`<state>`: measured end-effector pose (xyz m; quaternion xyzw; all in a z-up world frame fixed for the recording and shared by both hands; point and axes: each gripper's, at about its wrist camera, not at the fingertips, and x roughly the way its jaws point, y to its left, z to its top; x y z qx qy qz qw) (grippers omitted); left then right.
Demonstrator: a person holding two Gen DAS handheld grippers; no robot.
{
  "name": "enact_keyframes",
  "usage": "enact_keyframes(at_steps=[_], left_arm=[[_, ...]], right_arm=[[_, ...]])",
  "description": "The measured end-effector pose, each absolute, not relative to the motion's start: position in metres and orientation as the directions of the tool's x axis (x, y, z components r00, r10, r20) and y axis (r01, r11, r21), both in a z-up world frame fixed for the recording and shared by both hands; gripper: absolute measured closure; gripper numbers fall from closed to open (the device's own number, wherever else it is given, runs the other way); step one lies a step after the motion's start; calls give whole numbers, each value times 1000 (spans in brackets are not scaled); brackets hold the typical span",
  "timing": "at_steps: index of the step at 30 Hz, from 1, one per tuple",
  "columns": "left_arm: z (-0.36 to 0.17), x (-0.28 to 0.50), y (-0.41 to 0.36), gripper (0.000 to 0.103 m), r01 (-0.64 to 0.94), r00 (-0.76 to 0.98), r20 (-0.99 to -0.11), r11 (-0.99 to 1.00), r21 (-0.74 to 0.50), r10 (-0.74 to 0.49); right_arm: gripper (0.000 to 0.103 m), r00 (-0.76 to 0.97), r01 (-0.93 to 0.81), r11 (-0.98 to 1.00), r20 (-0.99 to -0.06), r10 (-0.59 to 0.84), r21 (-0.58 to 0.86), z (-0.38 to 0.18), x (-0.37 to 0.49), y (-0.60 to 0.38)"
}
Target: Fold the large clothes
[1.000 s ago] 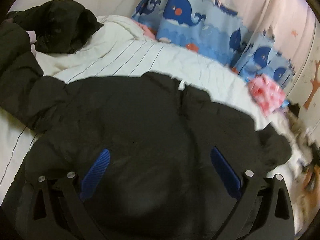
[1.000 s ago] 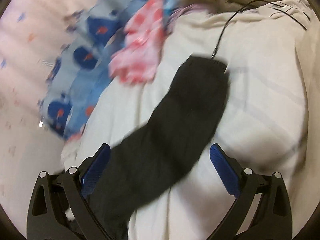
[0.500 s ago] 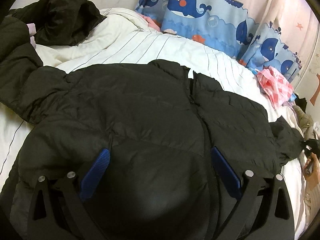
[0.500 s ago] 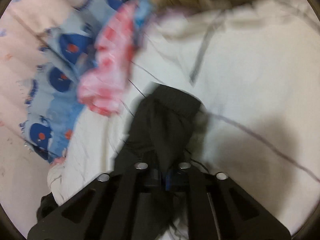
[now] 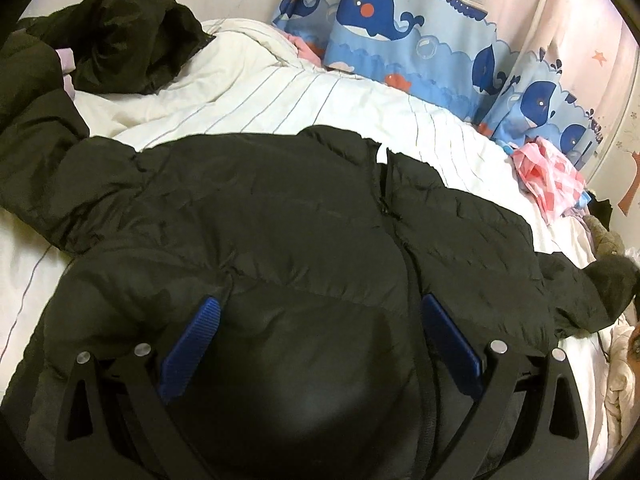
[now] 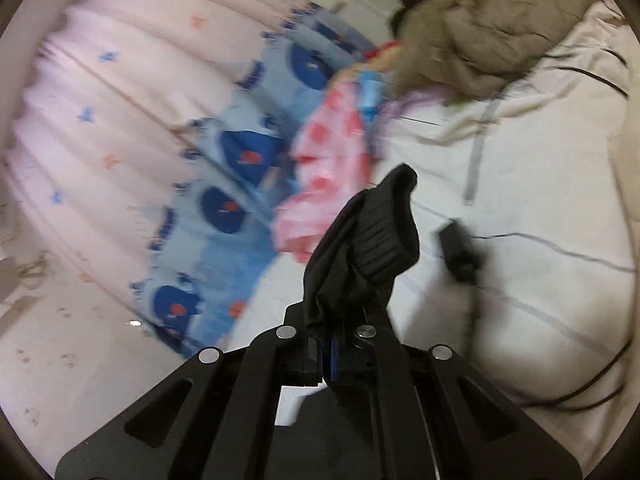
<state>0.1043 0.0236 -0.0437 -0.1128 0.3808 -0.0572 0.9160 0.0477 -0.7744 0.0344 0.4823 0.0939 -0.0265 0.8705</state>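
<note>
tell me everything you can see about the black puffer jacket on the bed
The black puffer jacket lies spread flat on the white striped bedding, front up, quilted and slightly shiny, with its centre zip closed. One sleeve trails to the left edge of the view. The other sleeve's ribbed cuff is pinched in the shut right tool and raised off the bed. The open left tool sits over the lower body.

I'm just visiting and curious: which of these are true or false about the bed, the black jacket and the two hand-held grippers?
1. The right hand-held gripper is shut on the jacket's sleeve cuff. True.
2. The left hand-held gripper is clamped shut. False: its jaws stand wide open over the black jacket.
3. The jacket is white. False: it is black.
4. The curtain shows whales. True.
5. A pink checked cloth lies near the curtain. True.
</note>
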Motion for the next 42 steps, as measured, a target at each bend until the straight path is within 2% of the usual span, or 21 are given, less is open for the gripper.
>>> enact_keyframes(at_steps=[8, 19, 27, 36, 42], left_arm=[[-24, 91, 12, 7, 47, 771, -621, 985, -164, -140], [-8, 81, 10, 7, 57, 817, -565, 991, -117, -114], [-2, 74, 11, 7, 66, 832, -545, 994, -90, -105], [3, 76, 46, 7, 25, 818, -563, 985, -170, -118], [6, 72, 103, 7, -81, 821, -570, 979, -188, -41]], right_arm=[[100, 989, 29, 551, -102, 102, 834, 78, 51, -731], [100, 976, -73, 565, -57, 210, 822, 121, 76, -668], [100, 941, -194, 553, -5, 339, 810, 164, 103, -591], [100, 862, -331, 533, 20, 506, 778, 205, 141, -477], [100, 806, -398, 525, 13, 592, 753, 218, 165, -395]])
